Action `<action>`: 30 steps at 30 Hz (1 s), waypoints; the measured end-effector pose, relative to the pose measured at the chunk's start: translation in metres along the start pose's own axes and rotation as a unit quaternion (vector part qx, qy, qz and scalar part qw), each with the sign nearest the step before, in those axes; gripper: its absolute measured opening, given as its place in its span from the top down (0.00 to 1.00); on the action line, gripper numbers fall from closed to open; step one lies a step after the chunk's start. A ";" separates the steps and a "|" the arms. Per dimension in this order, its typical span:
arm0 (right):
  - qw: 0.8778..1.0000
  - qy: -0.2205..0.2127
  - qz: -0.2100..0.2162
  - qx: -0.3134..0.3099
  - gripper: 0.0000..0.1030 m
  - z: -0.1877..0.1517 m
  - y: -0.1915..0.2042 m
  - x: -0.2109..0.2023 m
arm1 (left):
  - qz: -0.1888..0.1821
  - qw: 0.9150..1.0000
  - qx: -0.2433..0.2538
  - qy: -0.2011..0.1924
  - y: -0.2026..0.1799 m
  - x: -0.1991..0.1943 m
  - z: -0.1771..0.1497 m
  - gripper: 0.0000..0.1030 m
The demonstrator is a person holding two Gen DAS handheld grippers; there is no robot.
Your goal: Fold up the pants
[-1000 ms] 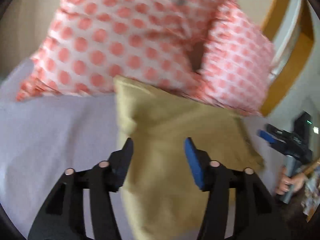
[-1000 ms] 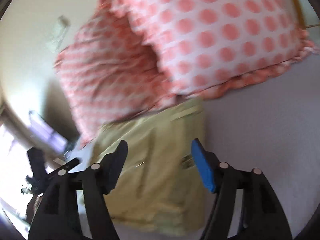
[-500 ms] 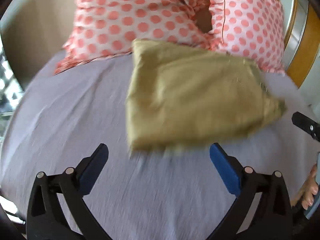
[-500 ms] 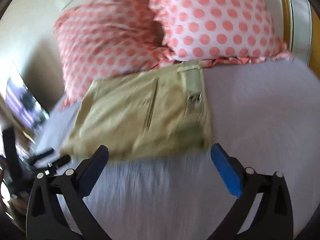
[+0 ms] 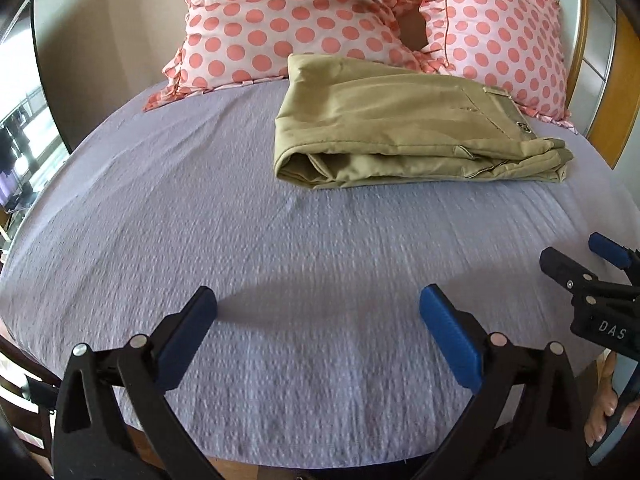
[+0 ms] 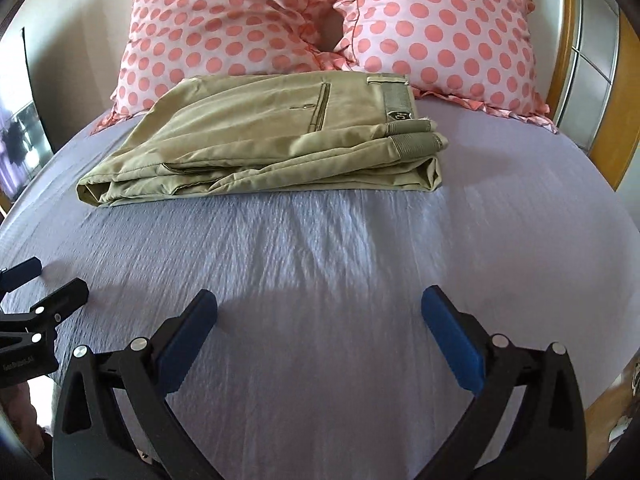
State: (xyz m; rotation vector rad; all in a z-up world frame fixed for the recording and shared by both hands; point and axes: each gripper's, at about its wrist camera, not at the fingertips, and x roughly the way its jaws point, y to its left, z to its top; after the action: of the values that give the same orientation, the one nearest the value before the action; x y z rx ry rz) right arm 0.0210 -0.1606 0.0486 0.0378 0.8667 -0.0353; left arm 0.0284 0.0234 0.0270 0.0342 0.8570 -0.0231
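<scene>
The khaki pants lie folded in a flat stack on the lilac bed sheet, against the pillows; they also show in the right wrist view, waistband at the right. My left gripper is open and empty, low over the sheet, well short of the pants. My right gripper is open and empty, also back from the pants. The right gripper shows at the right edge of the left wrist view; the left gripper shows at the left edge of the right wrist view.
Two pink polka-dot pillows lean at the head of the bed. A wooden headboard frame runs along the right. A dark screen stands at the left beside the bed.
Both grippers have pulled back from the pants toward the foot of the bed and opened wider. The folded pants stay by the pillows.
</scene>
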 end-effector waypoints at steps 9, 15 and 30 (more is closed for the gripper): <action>1.000 -0.001 -0.005 0.003 0.01 -0.001 0.002 -0.002 | -0.001 1.000 0.002 -0.005 -0.001 0.000 -0.001 0.02; 1.000 0.000 -0.004 0.003 0.01 -0.001 0.001 -0.002 | -0.001 1.000 0.002 -0.006 -0.001 0.000 -0.001 0.02; 1.000 0.000 -0.003 0.002 0.01 -0.001 0.001 -0.001 | -0.001 1.000 0.002 -0.006 -0.001 0.000 -0.001 0.02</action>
State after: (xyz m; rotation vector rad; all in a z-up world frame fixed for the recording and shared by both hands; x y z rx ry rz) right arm 0.0197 -0.1598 0.0492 0.0380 0.8668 -0.0431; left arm 0.0278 0.0226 0.0262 0.0367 0.8454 -0.0277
